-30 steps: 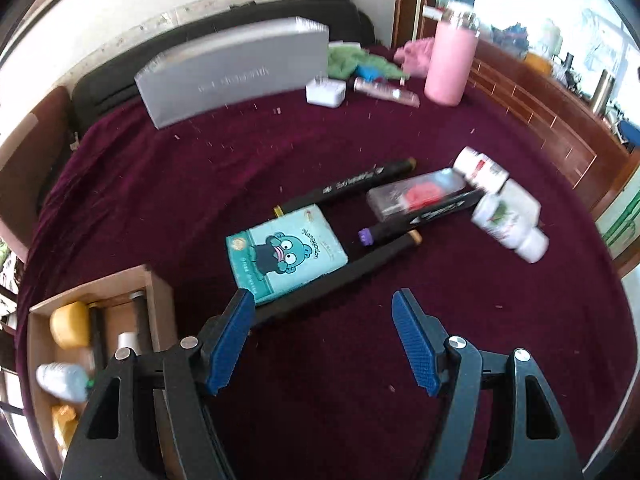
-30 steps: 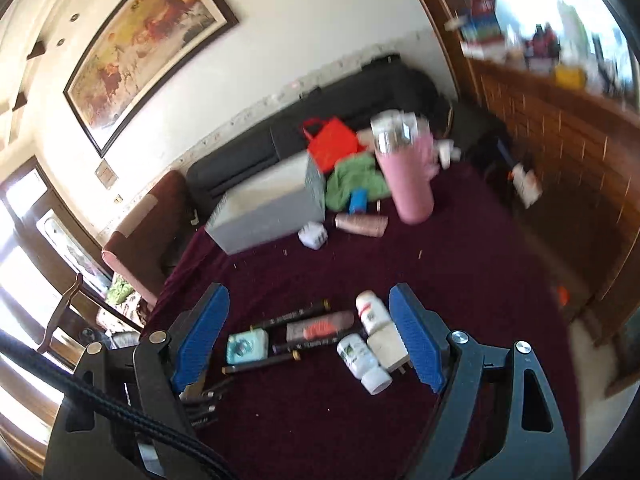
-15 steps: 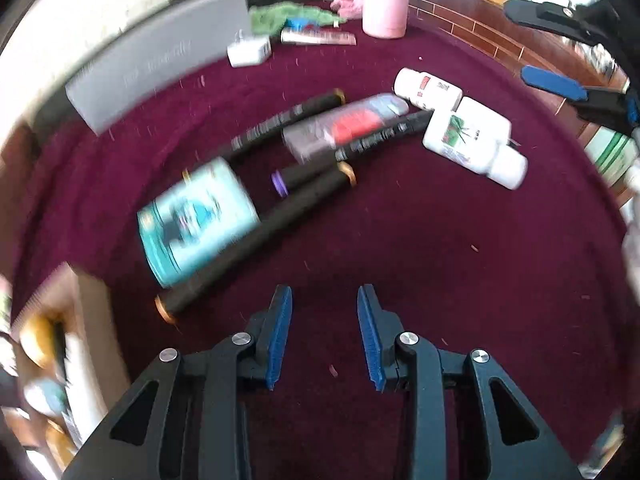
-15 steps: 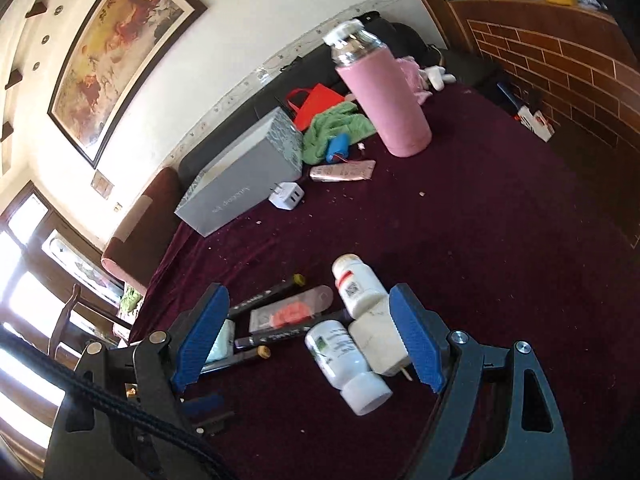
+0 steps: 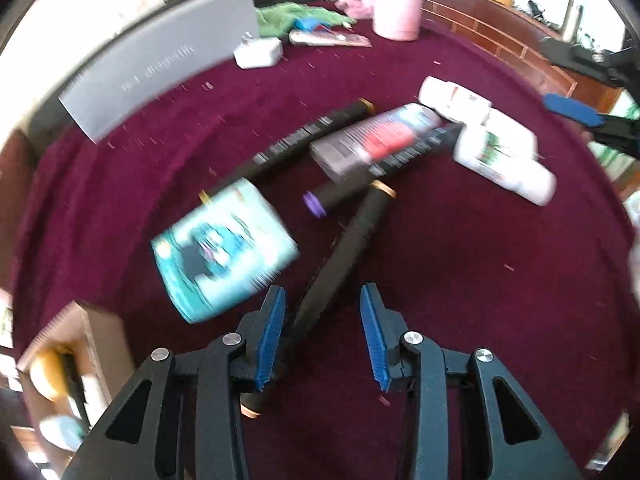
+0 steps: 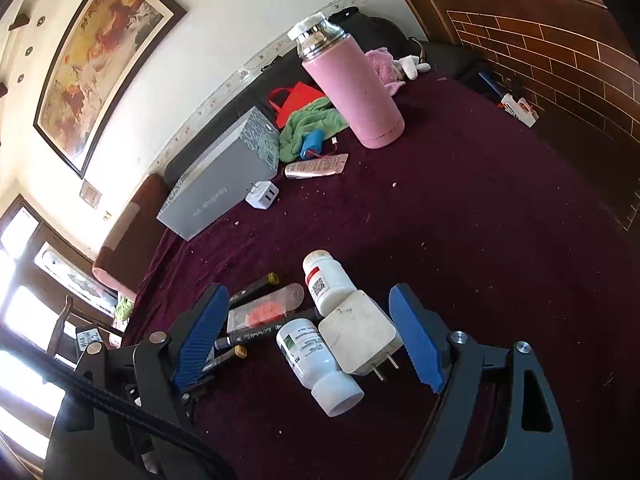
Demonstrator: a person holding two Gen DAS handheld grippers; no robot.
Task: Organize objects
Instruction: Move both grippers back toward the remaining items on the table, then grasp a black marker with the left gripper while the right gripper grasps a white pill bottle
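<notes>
Most of my sorting is still ahead. The wooden box (image 5: 80, 344) at the surface's (image 5: 460, 248) left edge holds a few items, but bottles, a charger and pens lie loose.

My left gripper (image 5: 322, 332) is opening, its fingers straddling the gold-capped black marker (image 5: 340, 264), no grip evident. My right gripper (image 6: 308, 344) gapes empty over the white charger (image 6: 360, 336).

The labels are too blurred to read.

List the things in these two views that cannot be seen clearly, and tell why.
- Teal packet, left wrist view: motion blur, print unreadable.
- Wooden box, left wrist view: cut by the edge, contents blurred.
- Black marker, left wrist view: near end behind the left gripper.
- Pill bottle label, right wrist view: too small.
</notes>
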